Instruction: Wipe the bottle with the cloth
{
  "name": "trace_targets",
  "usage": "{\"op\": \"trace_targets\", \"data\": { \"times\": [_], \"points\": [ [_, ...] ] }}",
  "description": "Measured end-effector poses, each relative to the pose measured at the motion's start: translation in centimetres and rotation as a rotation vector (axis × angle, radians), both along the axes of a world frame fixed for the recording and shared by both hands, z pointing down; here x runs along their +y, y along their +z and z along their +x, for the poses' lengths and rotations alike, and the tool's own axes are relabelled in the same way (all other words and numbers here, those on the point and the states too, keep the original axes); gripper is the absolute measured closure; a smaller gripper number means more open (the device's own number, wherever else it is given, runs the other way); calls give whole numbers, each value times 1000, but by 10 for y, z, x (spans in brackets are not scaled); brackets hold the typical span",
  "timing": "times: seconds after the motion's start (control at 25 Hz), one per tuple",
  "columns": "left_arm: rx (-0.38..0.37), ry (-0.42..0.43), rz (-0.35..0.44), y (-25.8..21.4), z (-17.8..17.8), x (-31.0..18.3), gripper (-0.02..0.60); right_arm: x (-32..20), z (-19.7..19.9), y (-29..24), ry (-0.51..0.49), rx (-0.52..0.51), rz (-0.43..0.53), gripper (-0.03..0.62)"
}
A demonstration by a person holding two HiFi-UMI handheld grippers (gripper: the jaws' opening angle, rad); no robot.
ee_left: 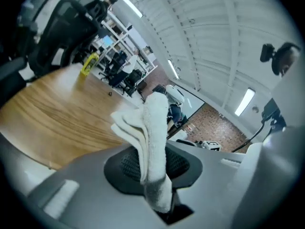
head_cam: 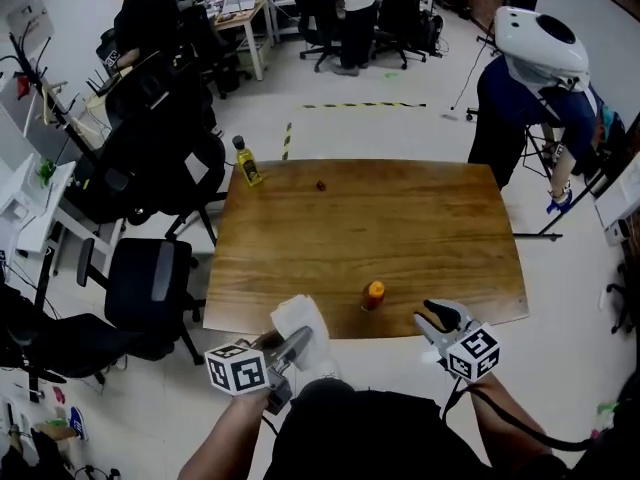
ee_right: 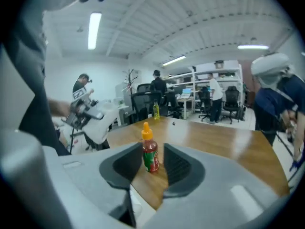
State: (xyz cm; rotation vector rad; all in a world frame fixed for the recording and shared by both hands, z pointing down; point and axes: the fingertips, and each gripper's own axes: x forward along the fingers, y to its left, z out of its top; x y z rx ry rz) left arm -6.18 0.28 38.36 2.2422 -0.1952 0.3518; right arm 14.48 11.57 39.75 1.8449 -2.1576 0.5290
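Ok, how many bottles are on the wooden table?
2: a red sauce bottle with an orange cap near the front edge, and a yellow bottle at the far left corner.

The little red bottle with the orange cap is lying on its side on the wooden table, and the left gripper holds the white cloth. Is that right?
Not quite. The small red bottle with the orange cap stands upright on the brown wooden table, not on its side; the right gripper view shows it. The left gripper does hold the folded white cloth.
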Motion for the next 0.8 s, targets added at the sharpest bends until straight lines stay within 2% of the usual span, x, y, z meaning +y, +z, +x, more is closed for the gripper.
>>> {"op": "trace_targets", "data": {
  "times": [0.04, 0.08, 0.2, 0.32, 0.44, 0.52, 0.64, 0.8],
  "points": [
    [-7, -34, 59, -3, -5, 7, 482, 13, 6, -9, 44, -76, 7, 563],
    [-10, -61, 105, -7, -8, 16, 482, 27, 10, -17, 78, -152, 11, 594],
    [6, -101, 182, -20, -9, 57, 482, 71, 8, -37, 109, -306, 8, 594],
    [1, -106, 231, -28, -5, 100, 482, 112, -6, -51, 68, -321, 27, 594],
    [-47, -113, 264, -26, -6, 150, 482, 154, -20, -51, 27, -332, 25, 594],
    [-63, -119, 265, -22, -8, 179, 482, 175, -28, -45, 7, -353, 18, 594],
    [-69, -128, 213, -16, -17, 212, 482, 193, -38, -38, -3, -393, 11, 594],
    [-104, -127, 205, -16, -36, 223, 482, 203, -50, -41, -2, -422, 37, 594]
  ]
}}
